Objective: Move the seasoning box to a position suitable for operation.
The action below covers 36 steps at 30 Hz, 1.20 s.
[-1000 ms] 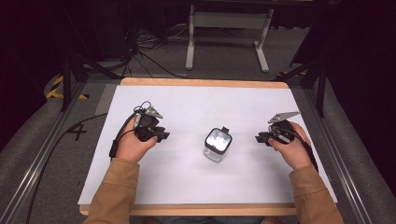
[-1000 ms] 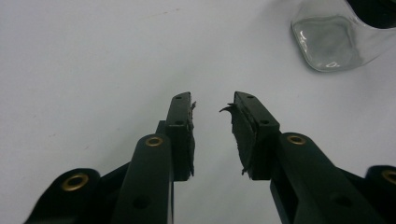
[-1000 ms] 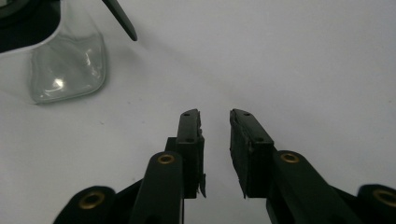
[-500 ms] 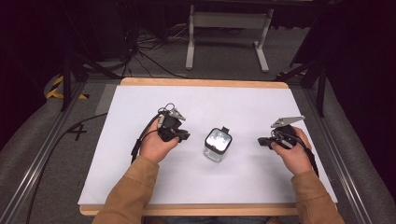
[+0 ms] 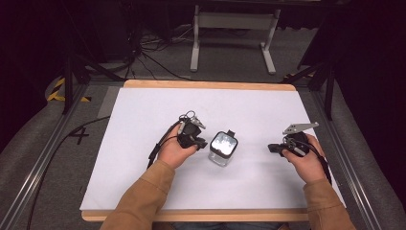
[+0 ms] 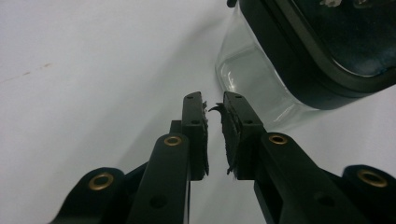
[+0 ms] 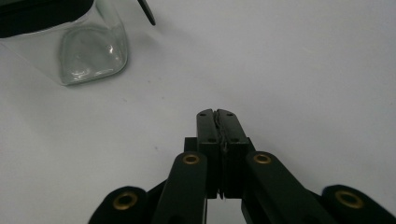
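**Left gripper closes in on the lidded jar**

White paper covers the wooden-edged table (image 5: 143,120), dark floor and cables beyond it. At your left, the left gripper (image 5: 194,139) sits just beside the glass jar (image 5: 222,149), its jaws parted by a narrow gap with nothing between them; in the left gripper view (image 6: 213,109) the jar (image 6: 261,88) rises immediately ahead and to the right of the tips, its black lid (image 6: 322,51) overhanging the clear wall. The jar stands upright at mid-table, squarish with rounded corners, so no long axis favours one approach. Farther right, your right gripper (image 5: 275,147) waits well apart from the jar, jaws pressed together on nothing; in the right gripper view (image 7: 217,114) the jar (image 7: 88,51) lies ahead and off to the left. Your left hand is plainly the nearer, so any grasp likely falls to it, and the jaws would need to spread far wider first.
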Each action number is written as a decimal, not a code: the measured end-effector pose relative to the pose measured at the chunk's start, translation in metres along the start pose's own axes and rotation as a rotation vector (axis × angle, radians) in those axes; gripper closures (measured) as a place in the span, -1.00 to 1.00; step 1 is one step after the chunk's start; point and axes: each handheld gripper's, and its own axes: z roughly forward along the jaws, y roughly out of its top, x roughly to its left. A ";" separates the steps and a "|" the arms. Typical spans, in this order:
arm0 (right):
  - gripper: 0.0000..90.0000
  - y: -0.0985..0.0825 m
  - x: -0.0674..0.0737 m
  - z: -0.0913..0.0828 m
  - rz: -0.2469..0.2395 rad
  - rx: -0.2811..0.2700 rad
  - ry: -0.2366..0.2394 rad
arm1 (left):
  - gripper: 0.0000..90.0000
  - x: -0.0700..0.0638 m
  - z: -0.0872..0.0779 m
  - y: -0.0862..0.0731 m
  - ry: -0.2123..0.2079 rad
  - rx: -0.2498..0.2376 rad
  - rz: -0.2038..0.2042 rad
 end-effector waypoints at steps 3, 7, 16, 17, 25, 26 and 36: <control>1.00 0.000 0.001 0.001 -0.002 0.005 0.001 | 0.75 -0.002 0.003 0.001 0.001 -0.001 0.016; 1.00 0.000 0.001 0.002 0.005 0.005 0.009 | 0.75 -0.004 0.002 0.002 -0.011 -0.003 0.019; 0.98 0.000 0.002 0.003 0.005 0.001 0.016 | 0.79 -0.012 0.002 0.002 0.012 0.015 0.053; 0.98 0.000 0.002 0.003 0.007 0.003 0.018 | 0.80 -0.013 0.002 0.002 0.011 0.021 0.052; 0.98 0.003 0.003 0.004 -0.002 0.001 0.023 | 0.79 -0.028 0.004 0.003 -0.017 0.065 0.102; 0.98 0.004 0.004 0.004 -0.005 0.001 0.023 | 0.79 -0.030 0.003 0.003 -0.013 0.069 0.101; 0.99 0.007 0.006 0.005 -0.015 0.000 0.035 | 0.77 -0.041 0.005 0.003 -0.028 0.088 0.122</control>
